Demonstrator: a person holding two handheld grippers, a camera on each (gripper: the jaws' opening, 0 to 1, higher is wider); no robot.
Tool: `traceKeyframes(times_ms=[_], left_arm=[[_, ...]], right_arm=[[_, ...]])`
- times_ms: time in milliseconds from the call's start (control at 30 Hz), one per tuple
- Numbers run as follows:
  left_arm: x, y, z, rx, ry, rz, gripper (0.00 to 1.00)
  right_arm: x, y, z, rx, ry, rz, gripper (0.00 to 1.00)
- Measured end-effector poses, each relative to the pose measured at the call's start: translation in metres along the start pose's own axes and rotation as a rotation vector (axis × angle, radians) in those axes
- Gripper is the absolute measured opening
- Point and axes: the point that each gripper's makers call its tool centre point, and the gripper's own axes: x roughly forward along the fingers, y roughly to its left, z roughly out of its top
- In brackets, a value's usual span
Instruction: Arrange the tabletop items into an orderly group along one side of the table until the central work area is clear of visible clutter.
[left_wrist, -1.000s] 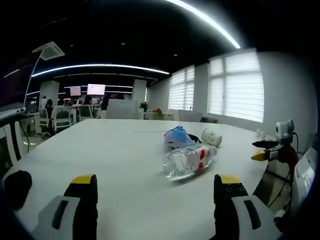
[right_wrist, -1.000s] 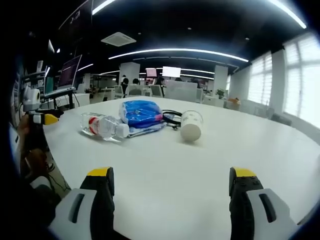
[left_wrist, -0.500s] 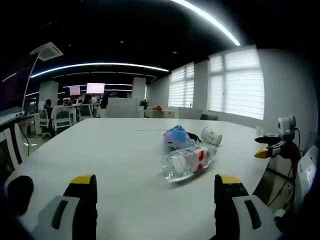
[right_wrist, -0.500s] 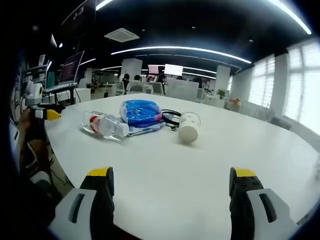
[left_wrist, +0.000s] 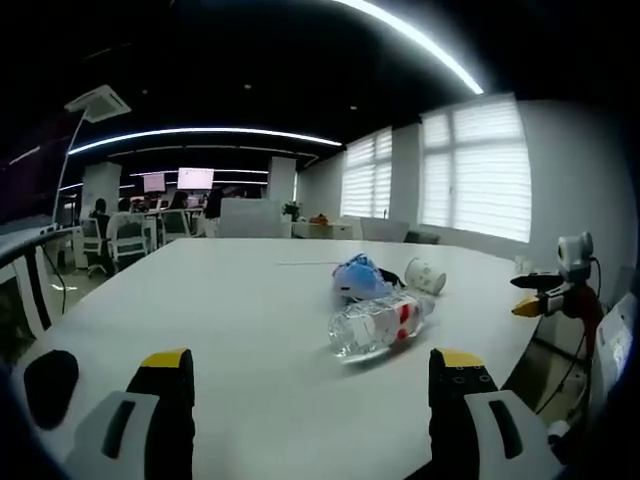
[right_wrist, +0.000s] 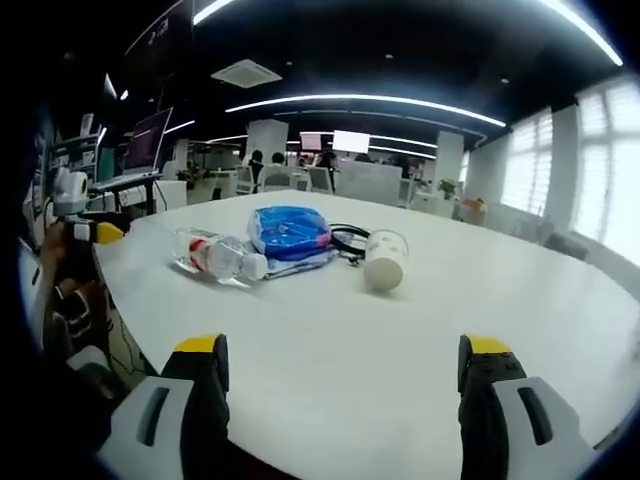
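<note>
In the left gripper view, a dark object (left_wrist: 50, 386) is lying on the white counter (left_wrist: 220, 310) at the far left, just beside the left gripper (left_wrist: 310, 375), whose jaws are standing wide apart and holding nothing. Ahead of the jaws, a clear plastic bottle (left_wrist: 378, 324) with a red label is lying on its side on the counter; behind it a blue bag (left_wrist: 358, 277) is resting, and a white paper cup (left_wrist: 425, 275) is lying tipped to the right of the bag. At the right edge, the right gripper (left_wrist: 530, 297) is hovering beyond the counter rim. In the right gripper view, the left gripper (right_wrist: 95, 232) is appearing at the far left. The bottle (right_wrist: 218, 256) is lying left of centre, touching the blue bag (right_wrist: 290, 232); a dark cable (right_wrist: 345, 240) is lying between the bag and the cup (right_wrist: 385, 260), which is standing apart on the counter (right_wrist: 500, 290). The right gripper (right_wrist: 343, 375) is holding its jaws wide open and empty.
</note>
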Motion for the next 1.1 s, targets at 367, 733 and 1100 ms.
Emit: traceKeyframes(times_ms=[367, 733, 1100], left_arm=[[-0.002, 0.003, -0.001, 0.007, -0.024, 0.009, 0.97], [0.001, 0.001, -0.003, 0.01, -0.026, 0.002, 0.97], [0.004, 0.002, -0.003, 0.023, -0.019, 0.003, 0.97]], right_arm=[[0.003, 0.013, 0.005, 0.002, -0.033, 0.023, 0.92], [0.007, 0.025, 0.004, -0.009, -0.028, 0.061, 0.92], [0.012, 0.027, 0.0, 0.008, -0.017, 0.071, 0.9]])
